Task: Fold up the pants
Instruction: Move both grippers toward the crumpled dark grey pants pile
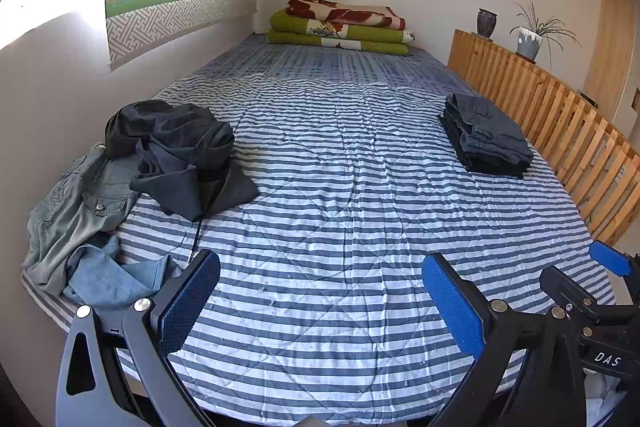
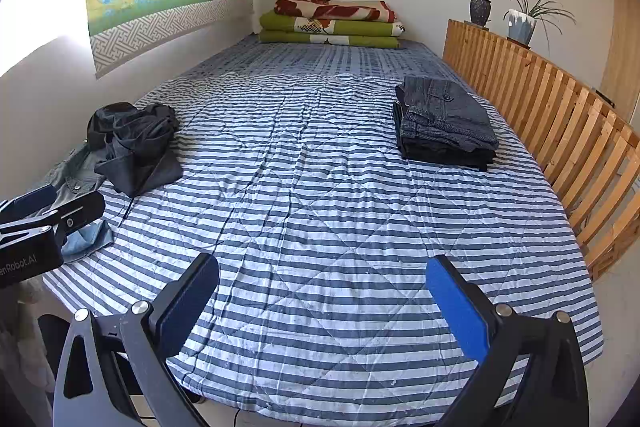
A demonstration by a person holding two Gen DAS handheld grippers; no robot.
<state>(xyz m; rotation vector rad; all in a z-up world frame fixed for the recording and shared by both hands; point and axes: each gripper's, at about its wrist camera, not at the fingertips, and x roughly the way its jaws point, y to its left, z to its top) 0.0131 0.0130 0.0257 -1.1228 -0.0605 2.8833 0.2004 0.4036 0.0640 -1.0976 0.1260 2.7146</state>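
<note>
The unfolded pants (image 1: 176, 155) lie crumpled in a heap on the striped bed (image 1: 340, 227), against the wall, well left of the folded stack (image 1: 486, 139). No long axis can be read from the heap. From my tongs the heap lies forward and to the left. My left tongs (image 1: 320, 291) stand wide and empty; my right tongs (image 2: 322, 293) likewise wide, nothing between them. I judge the left hand nearer to the heap, so the first pick falls to it.
</note>
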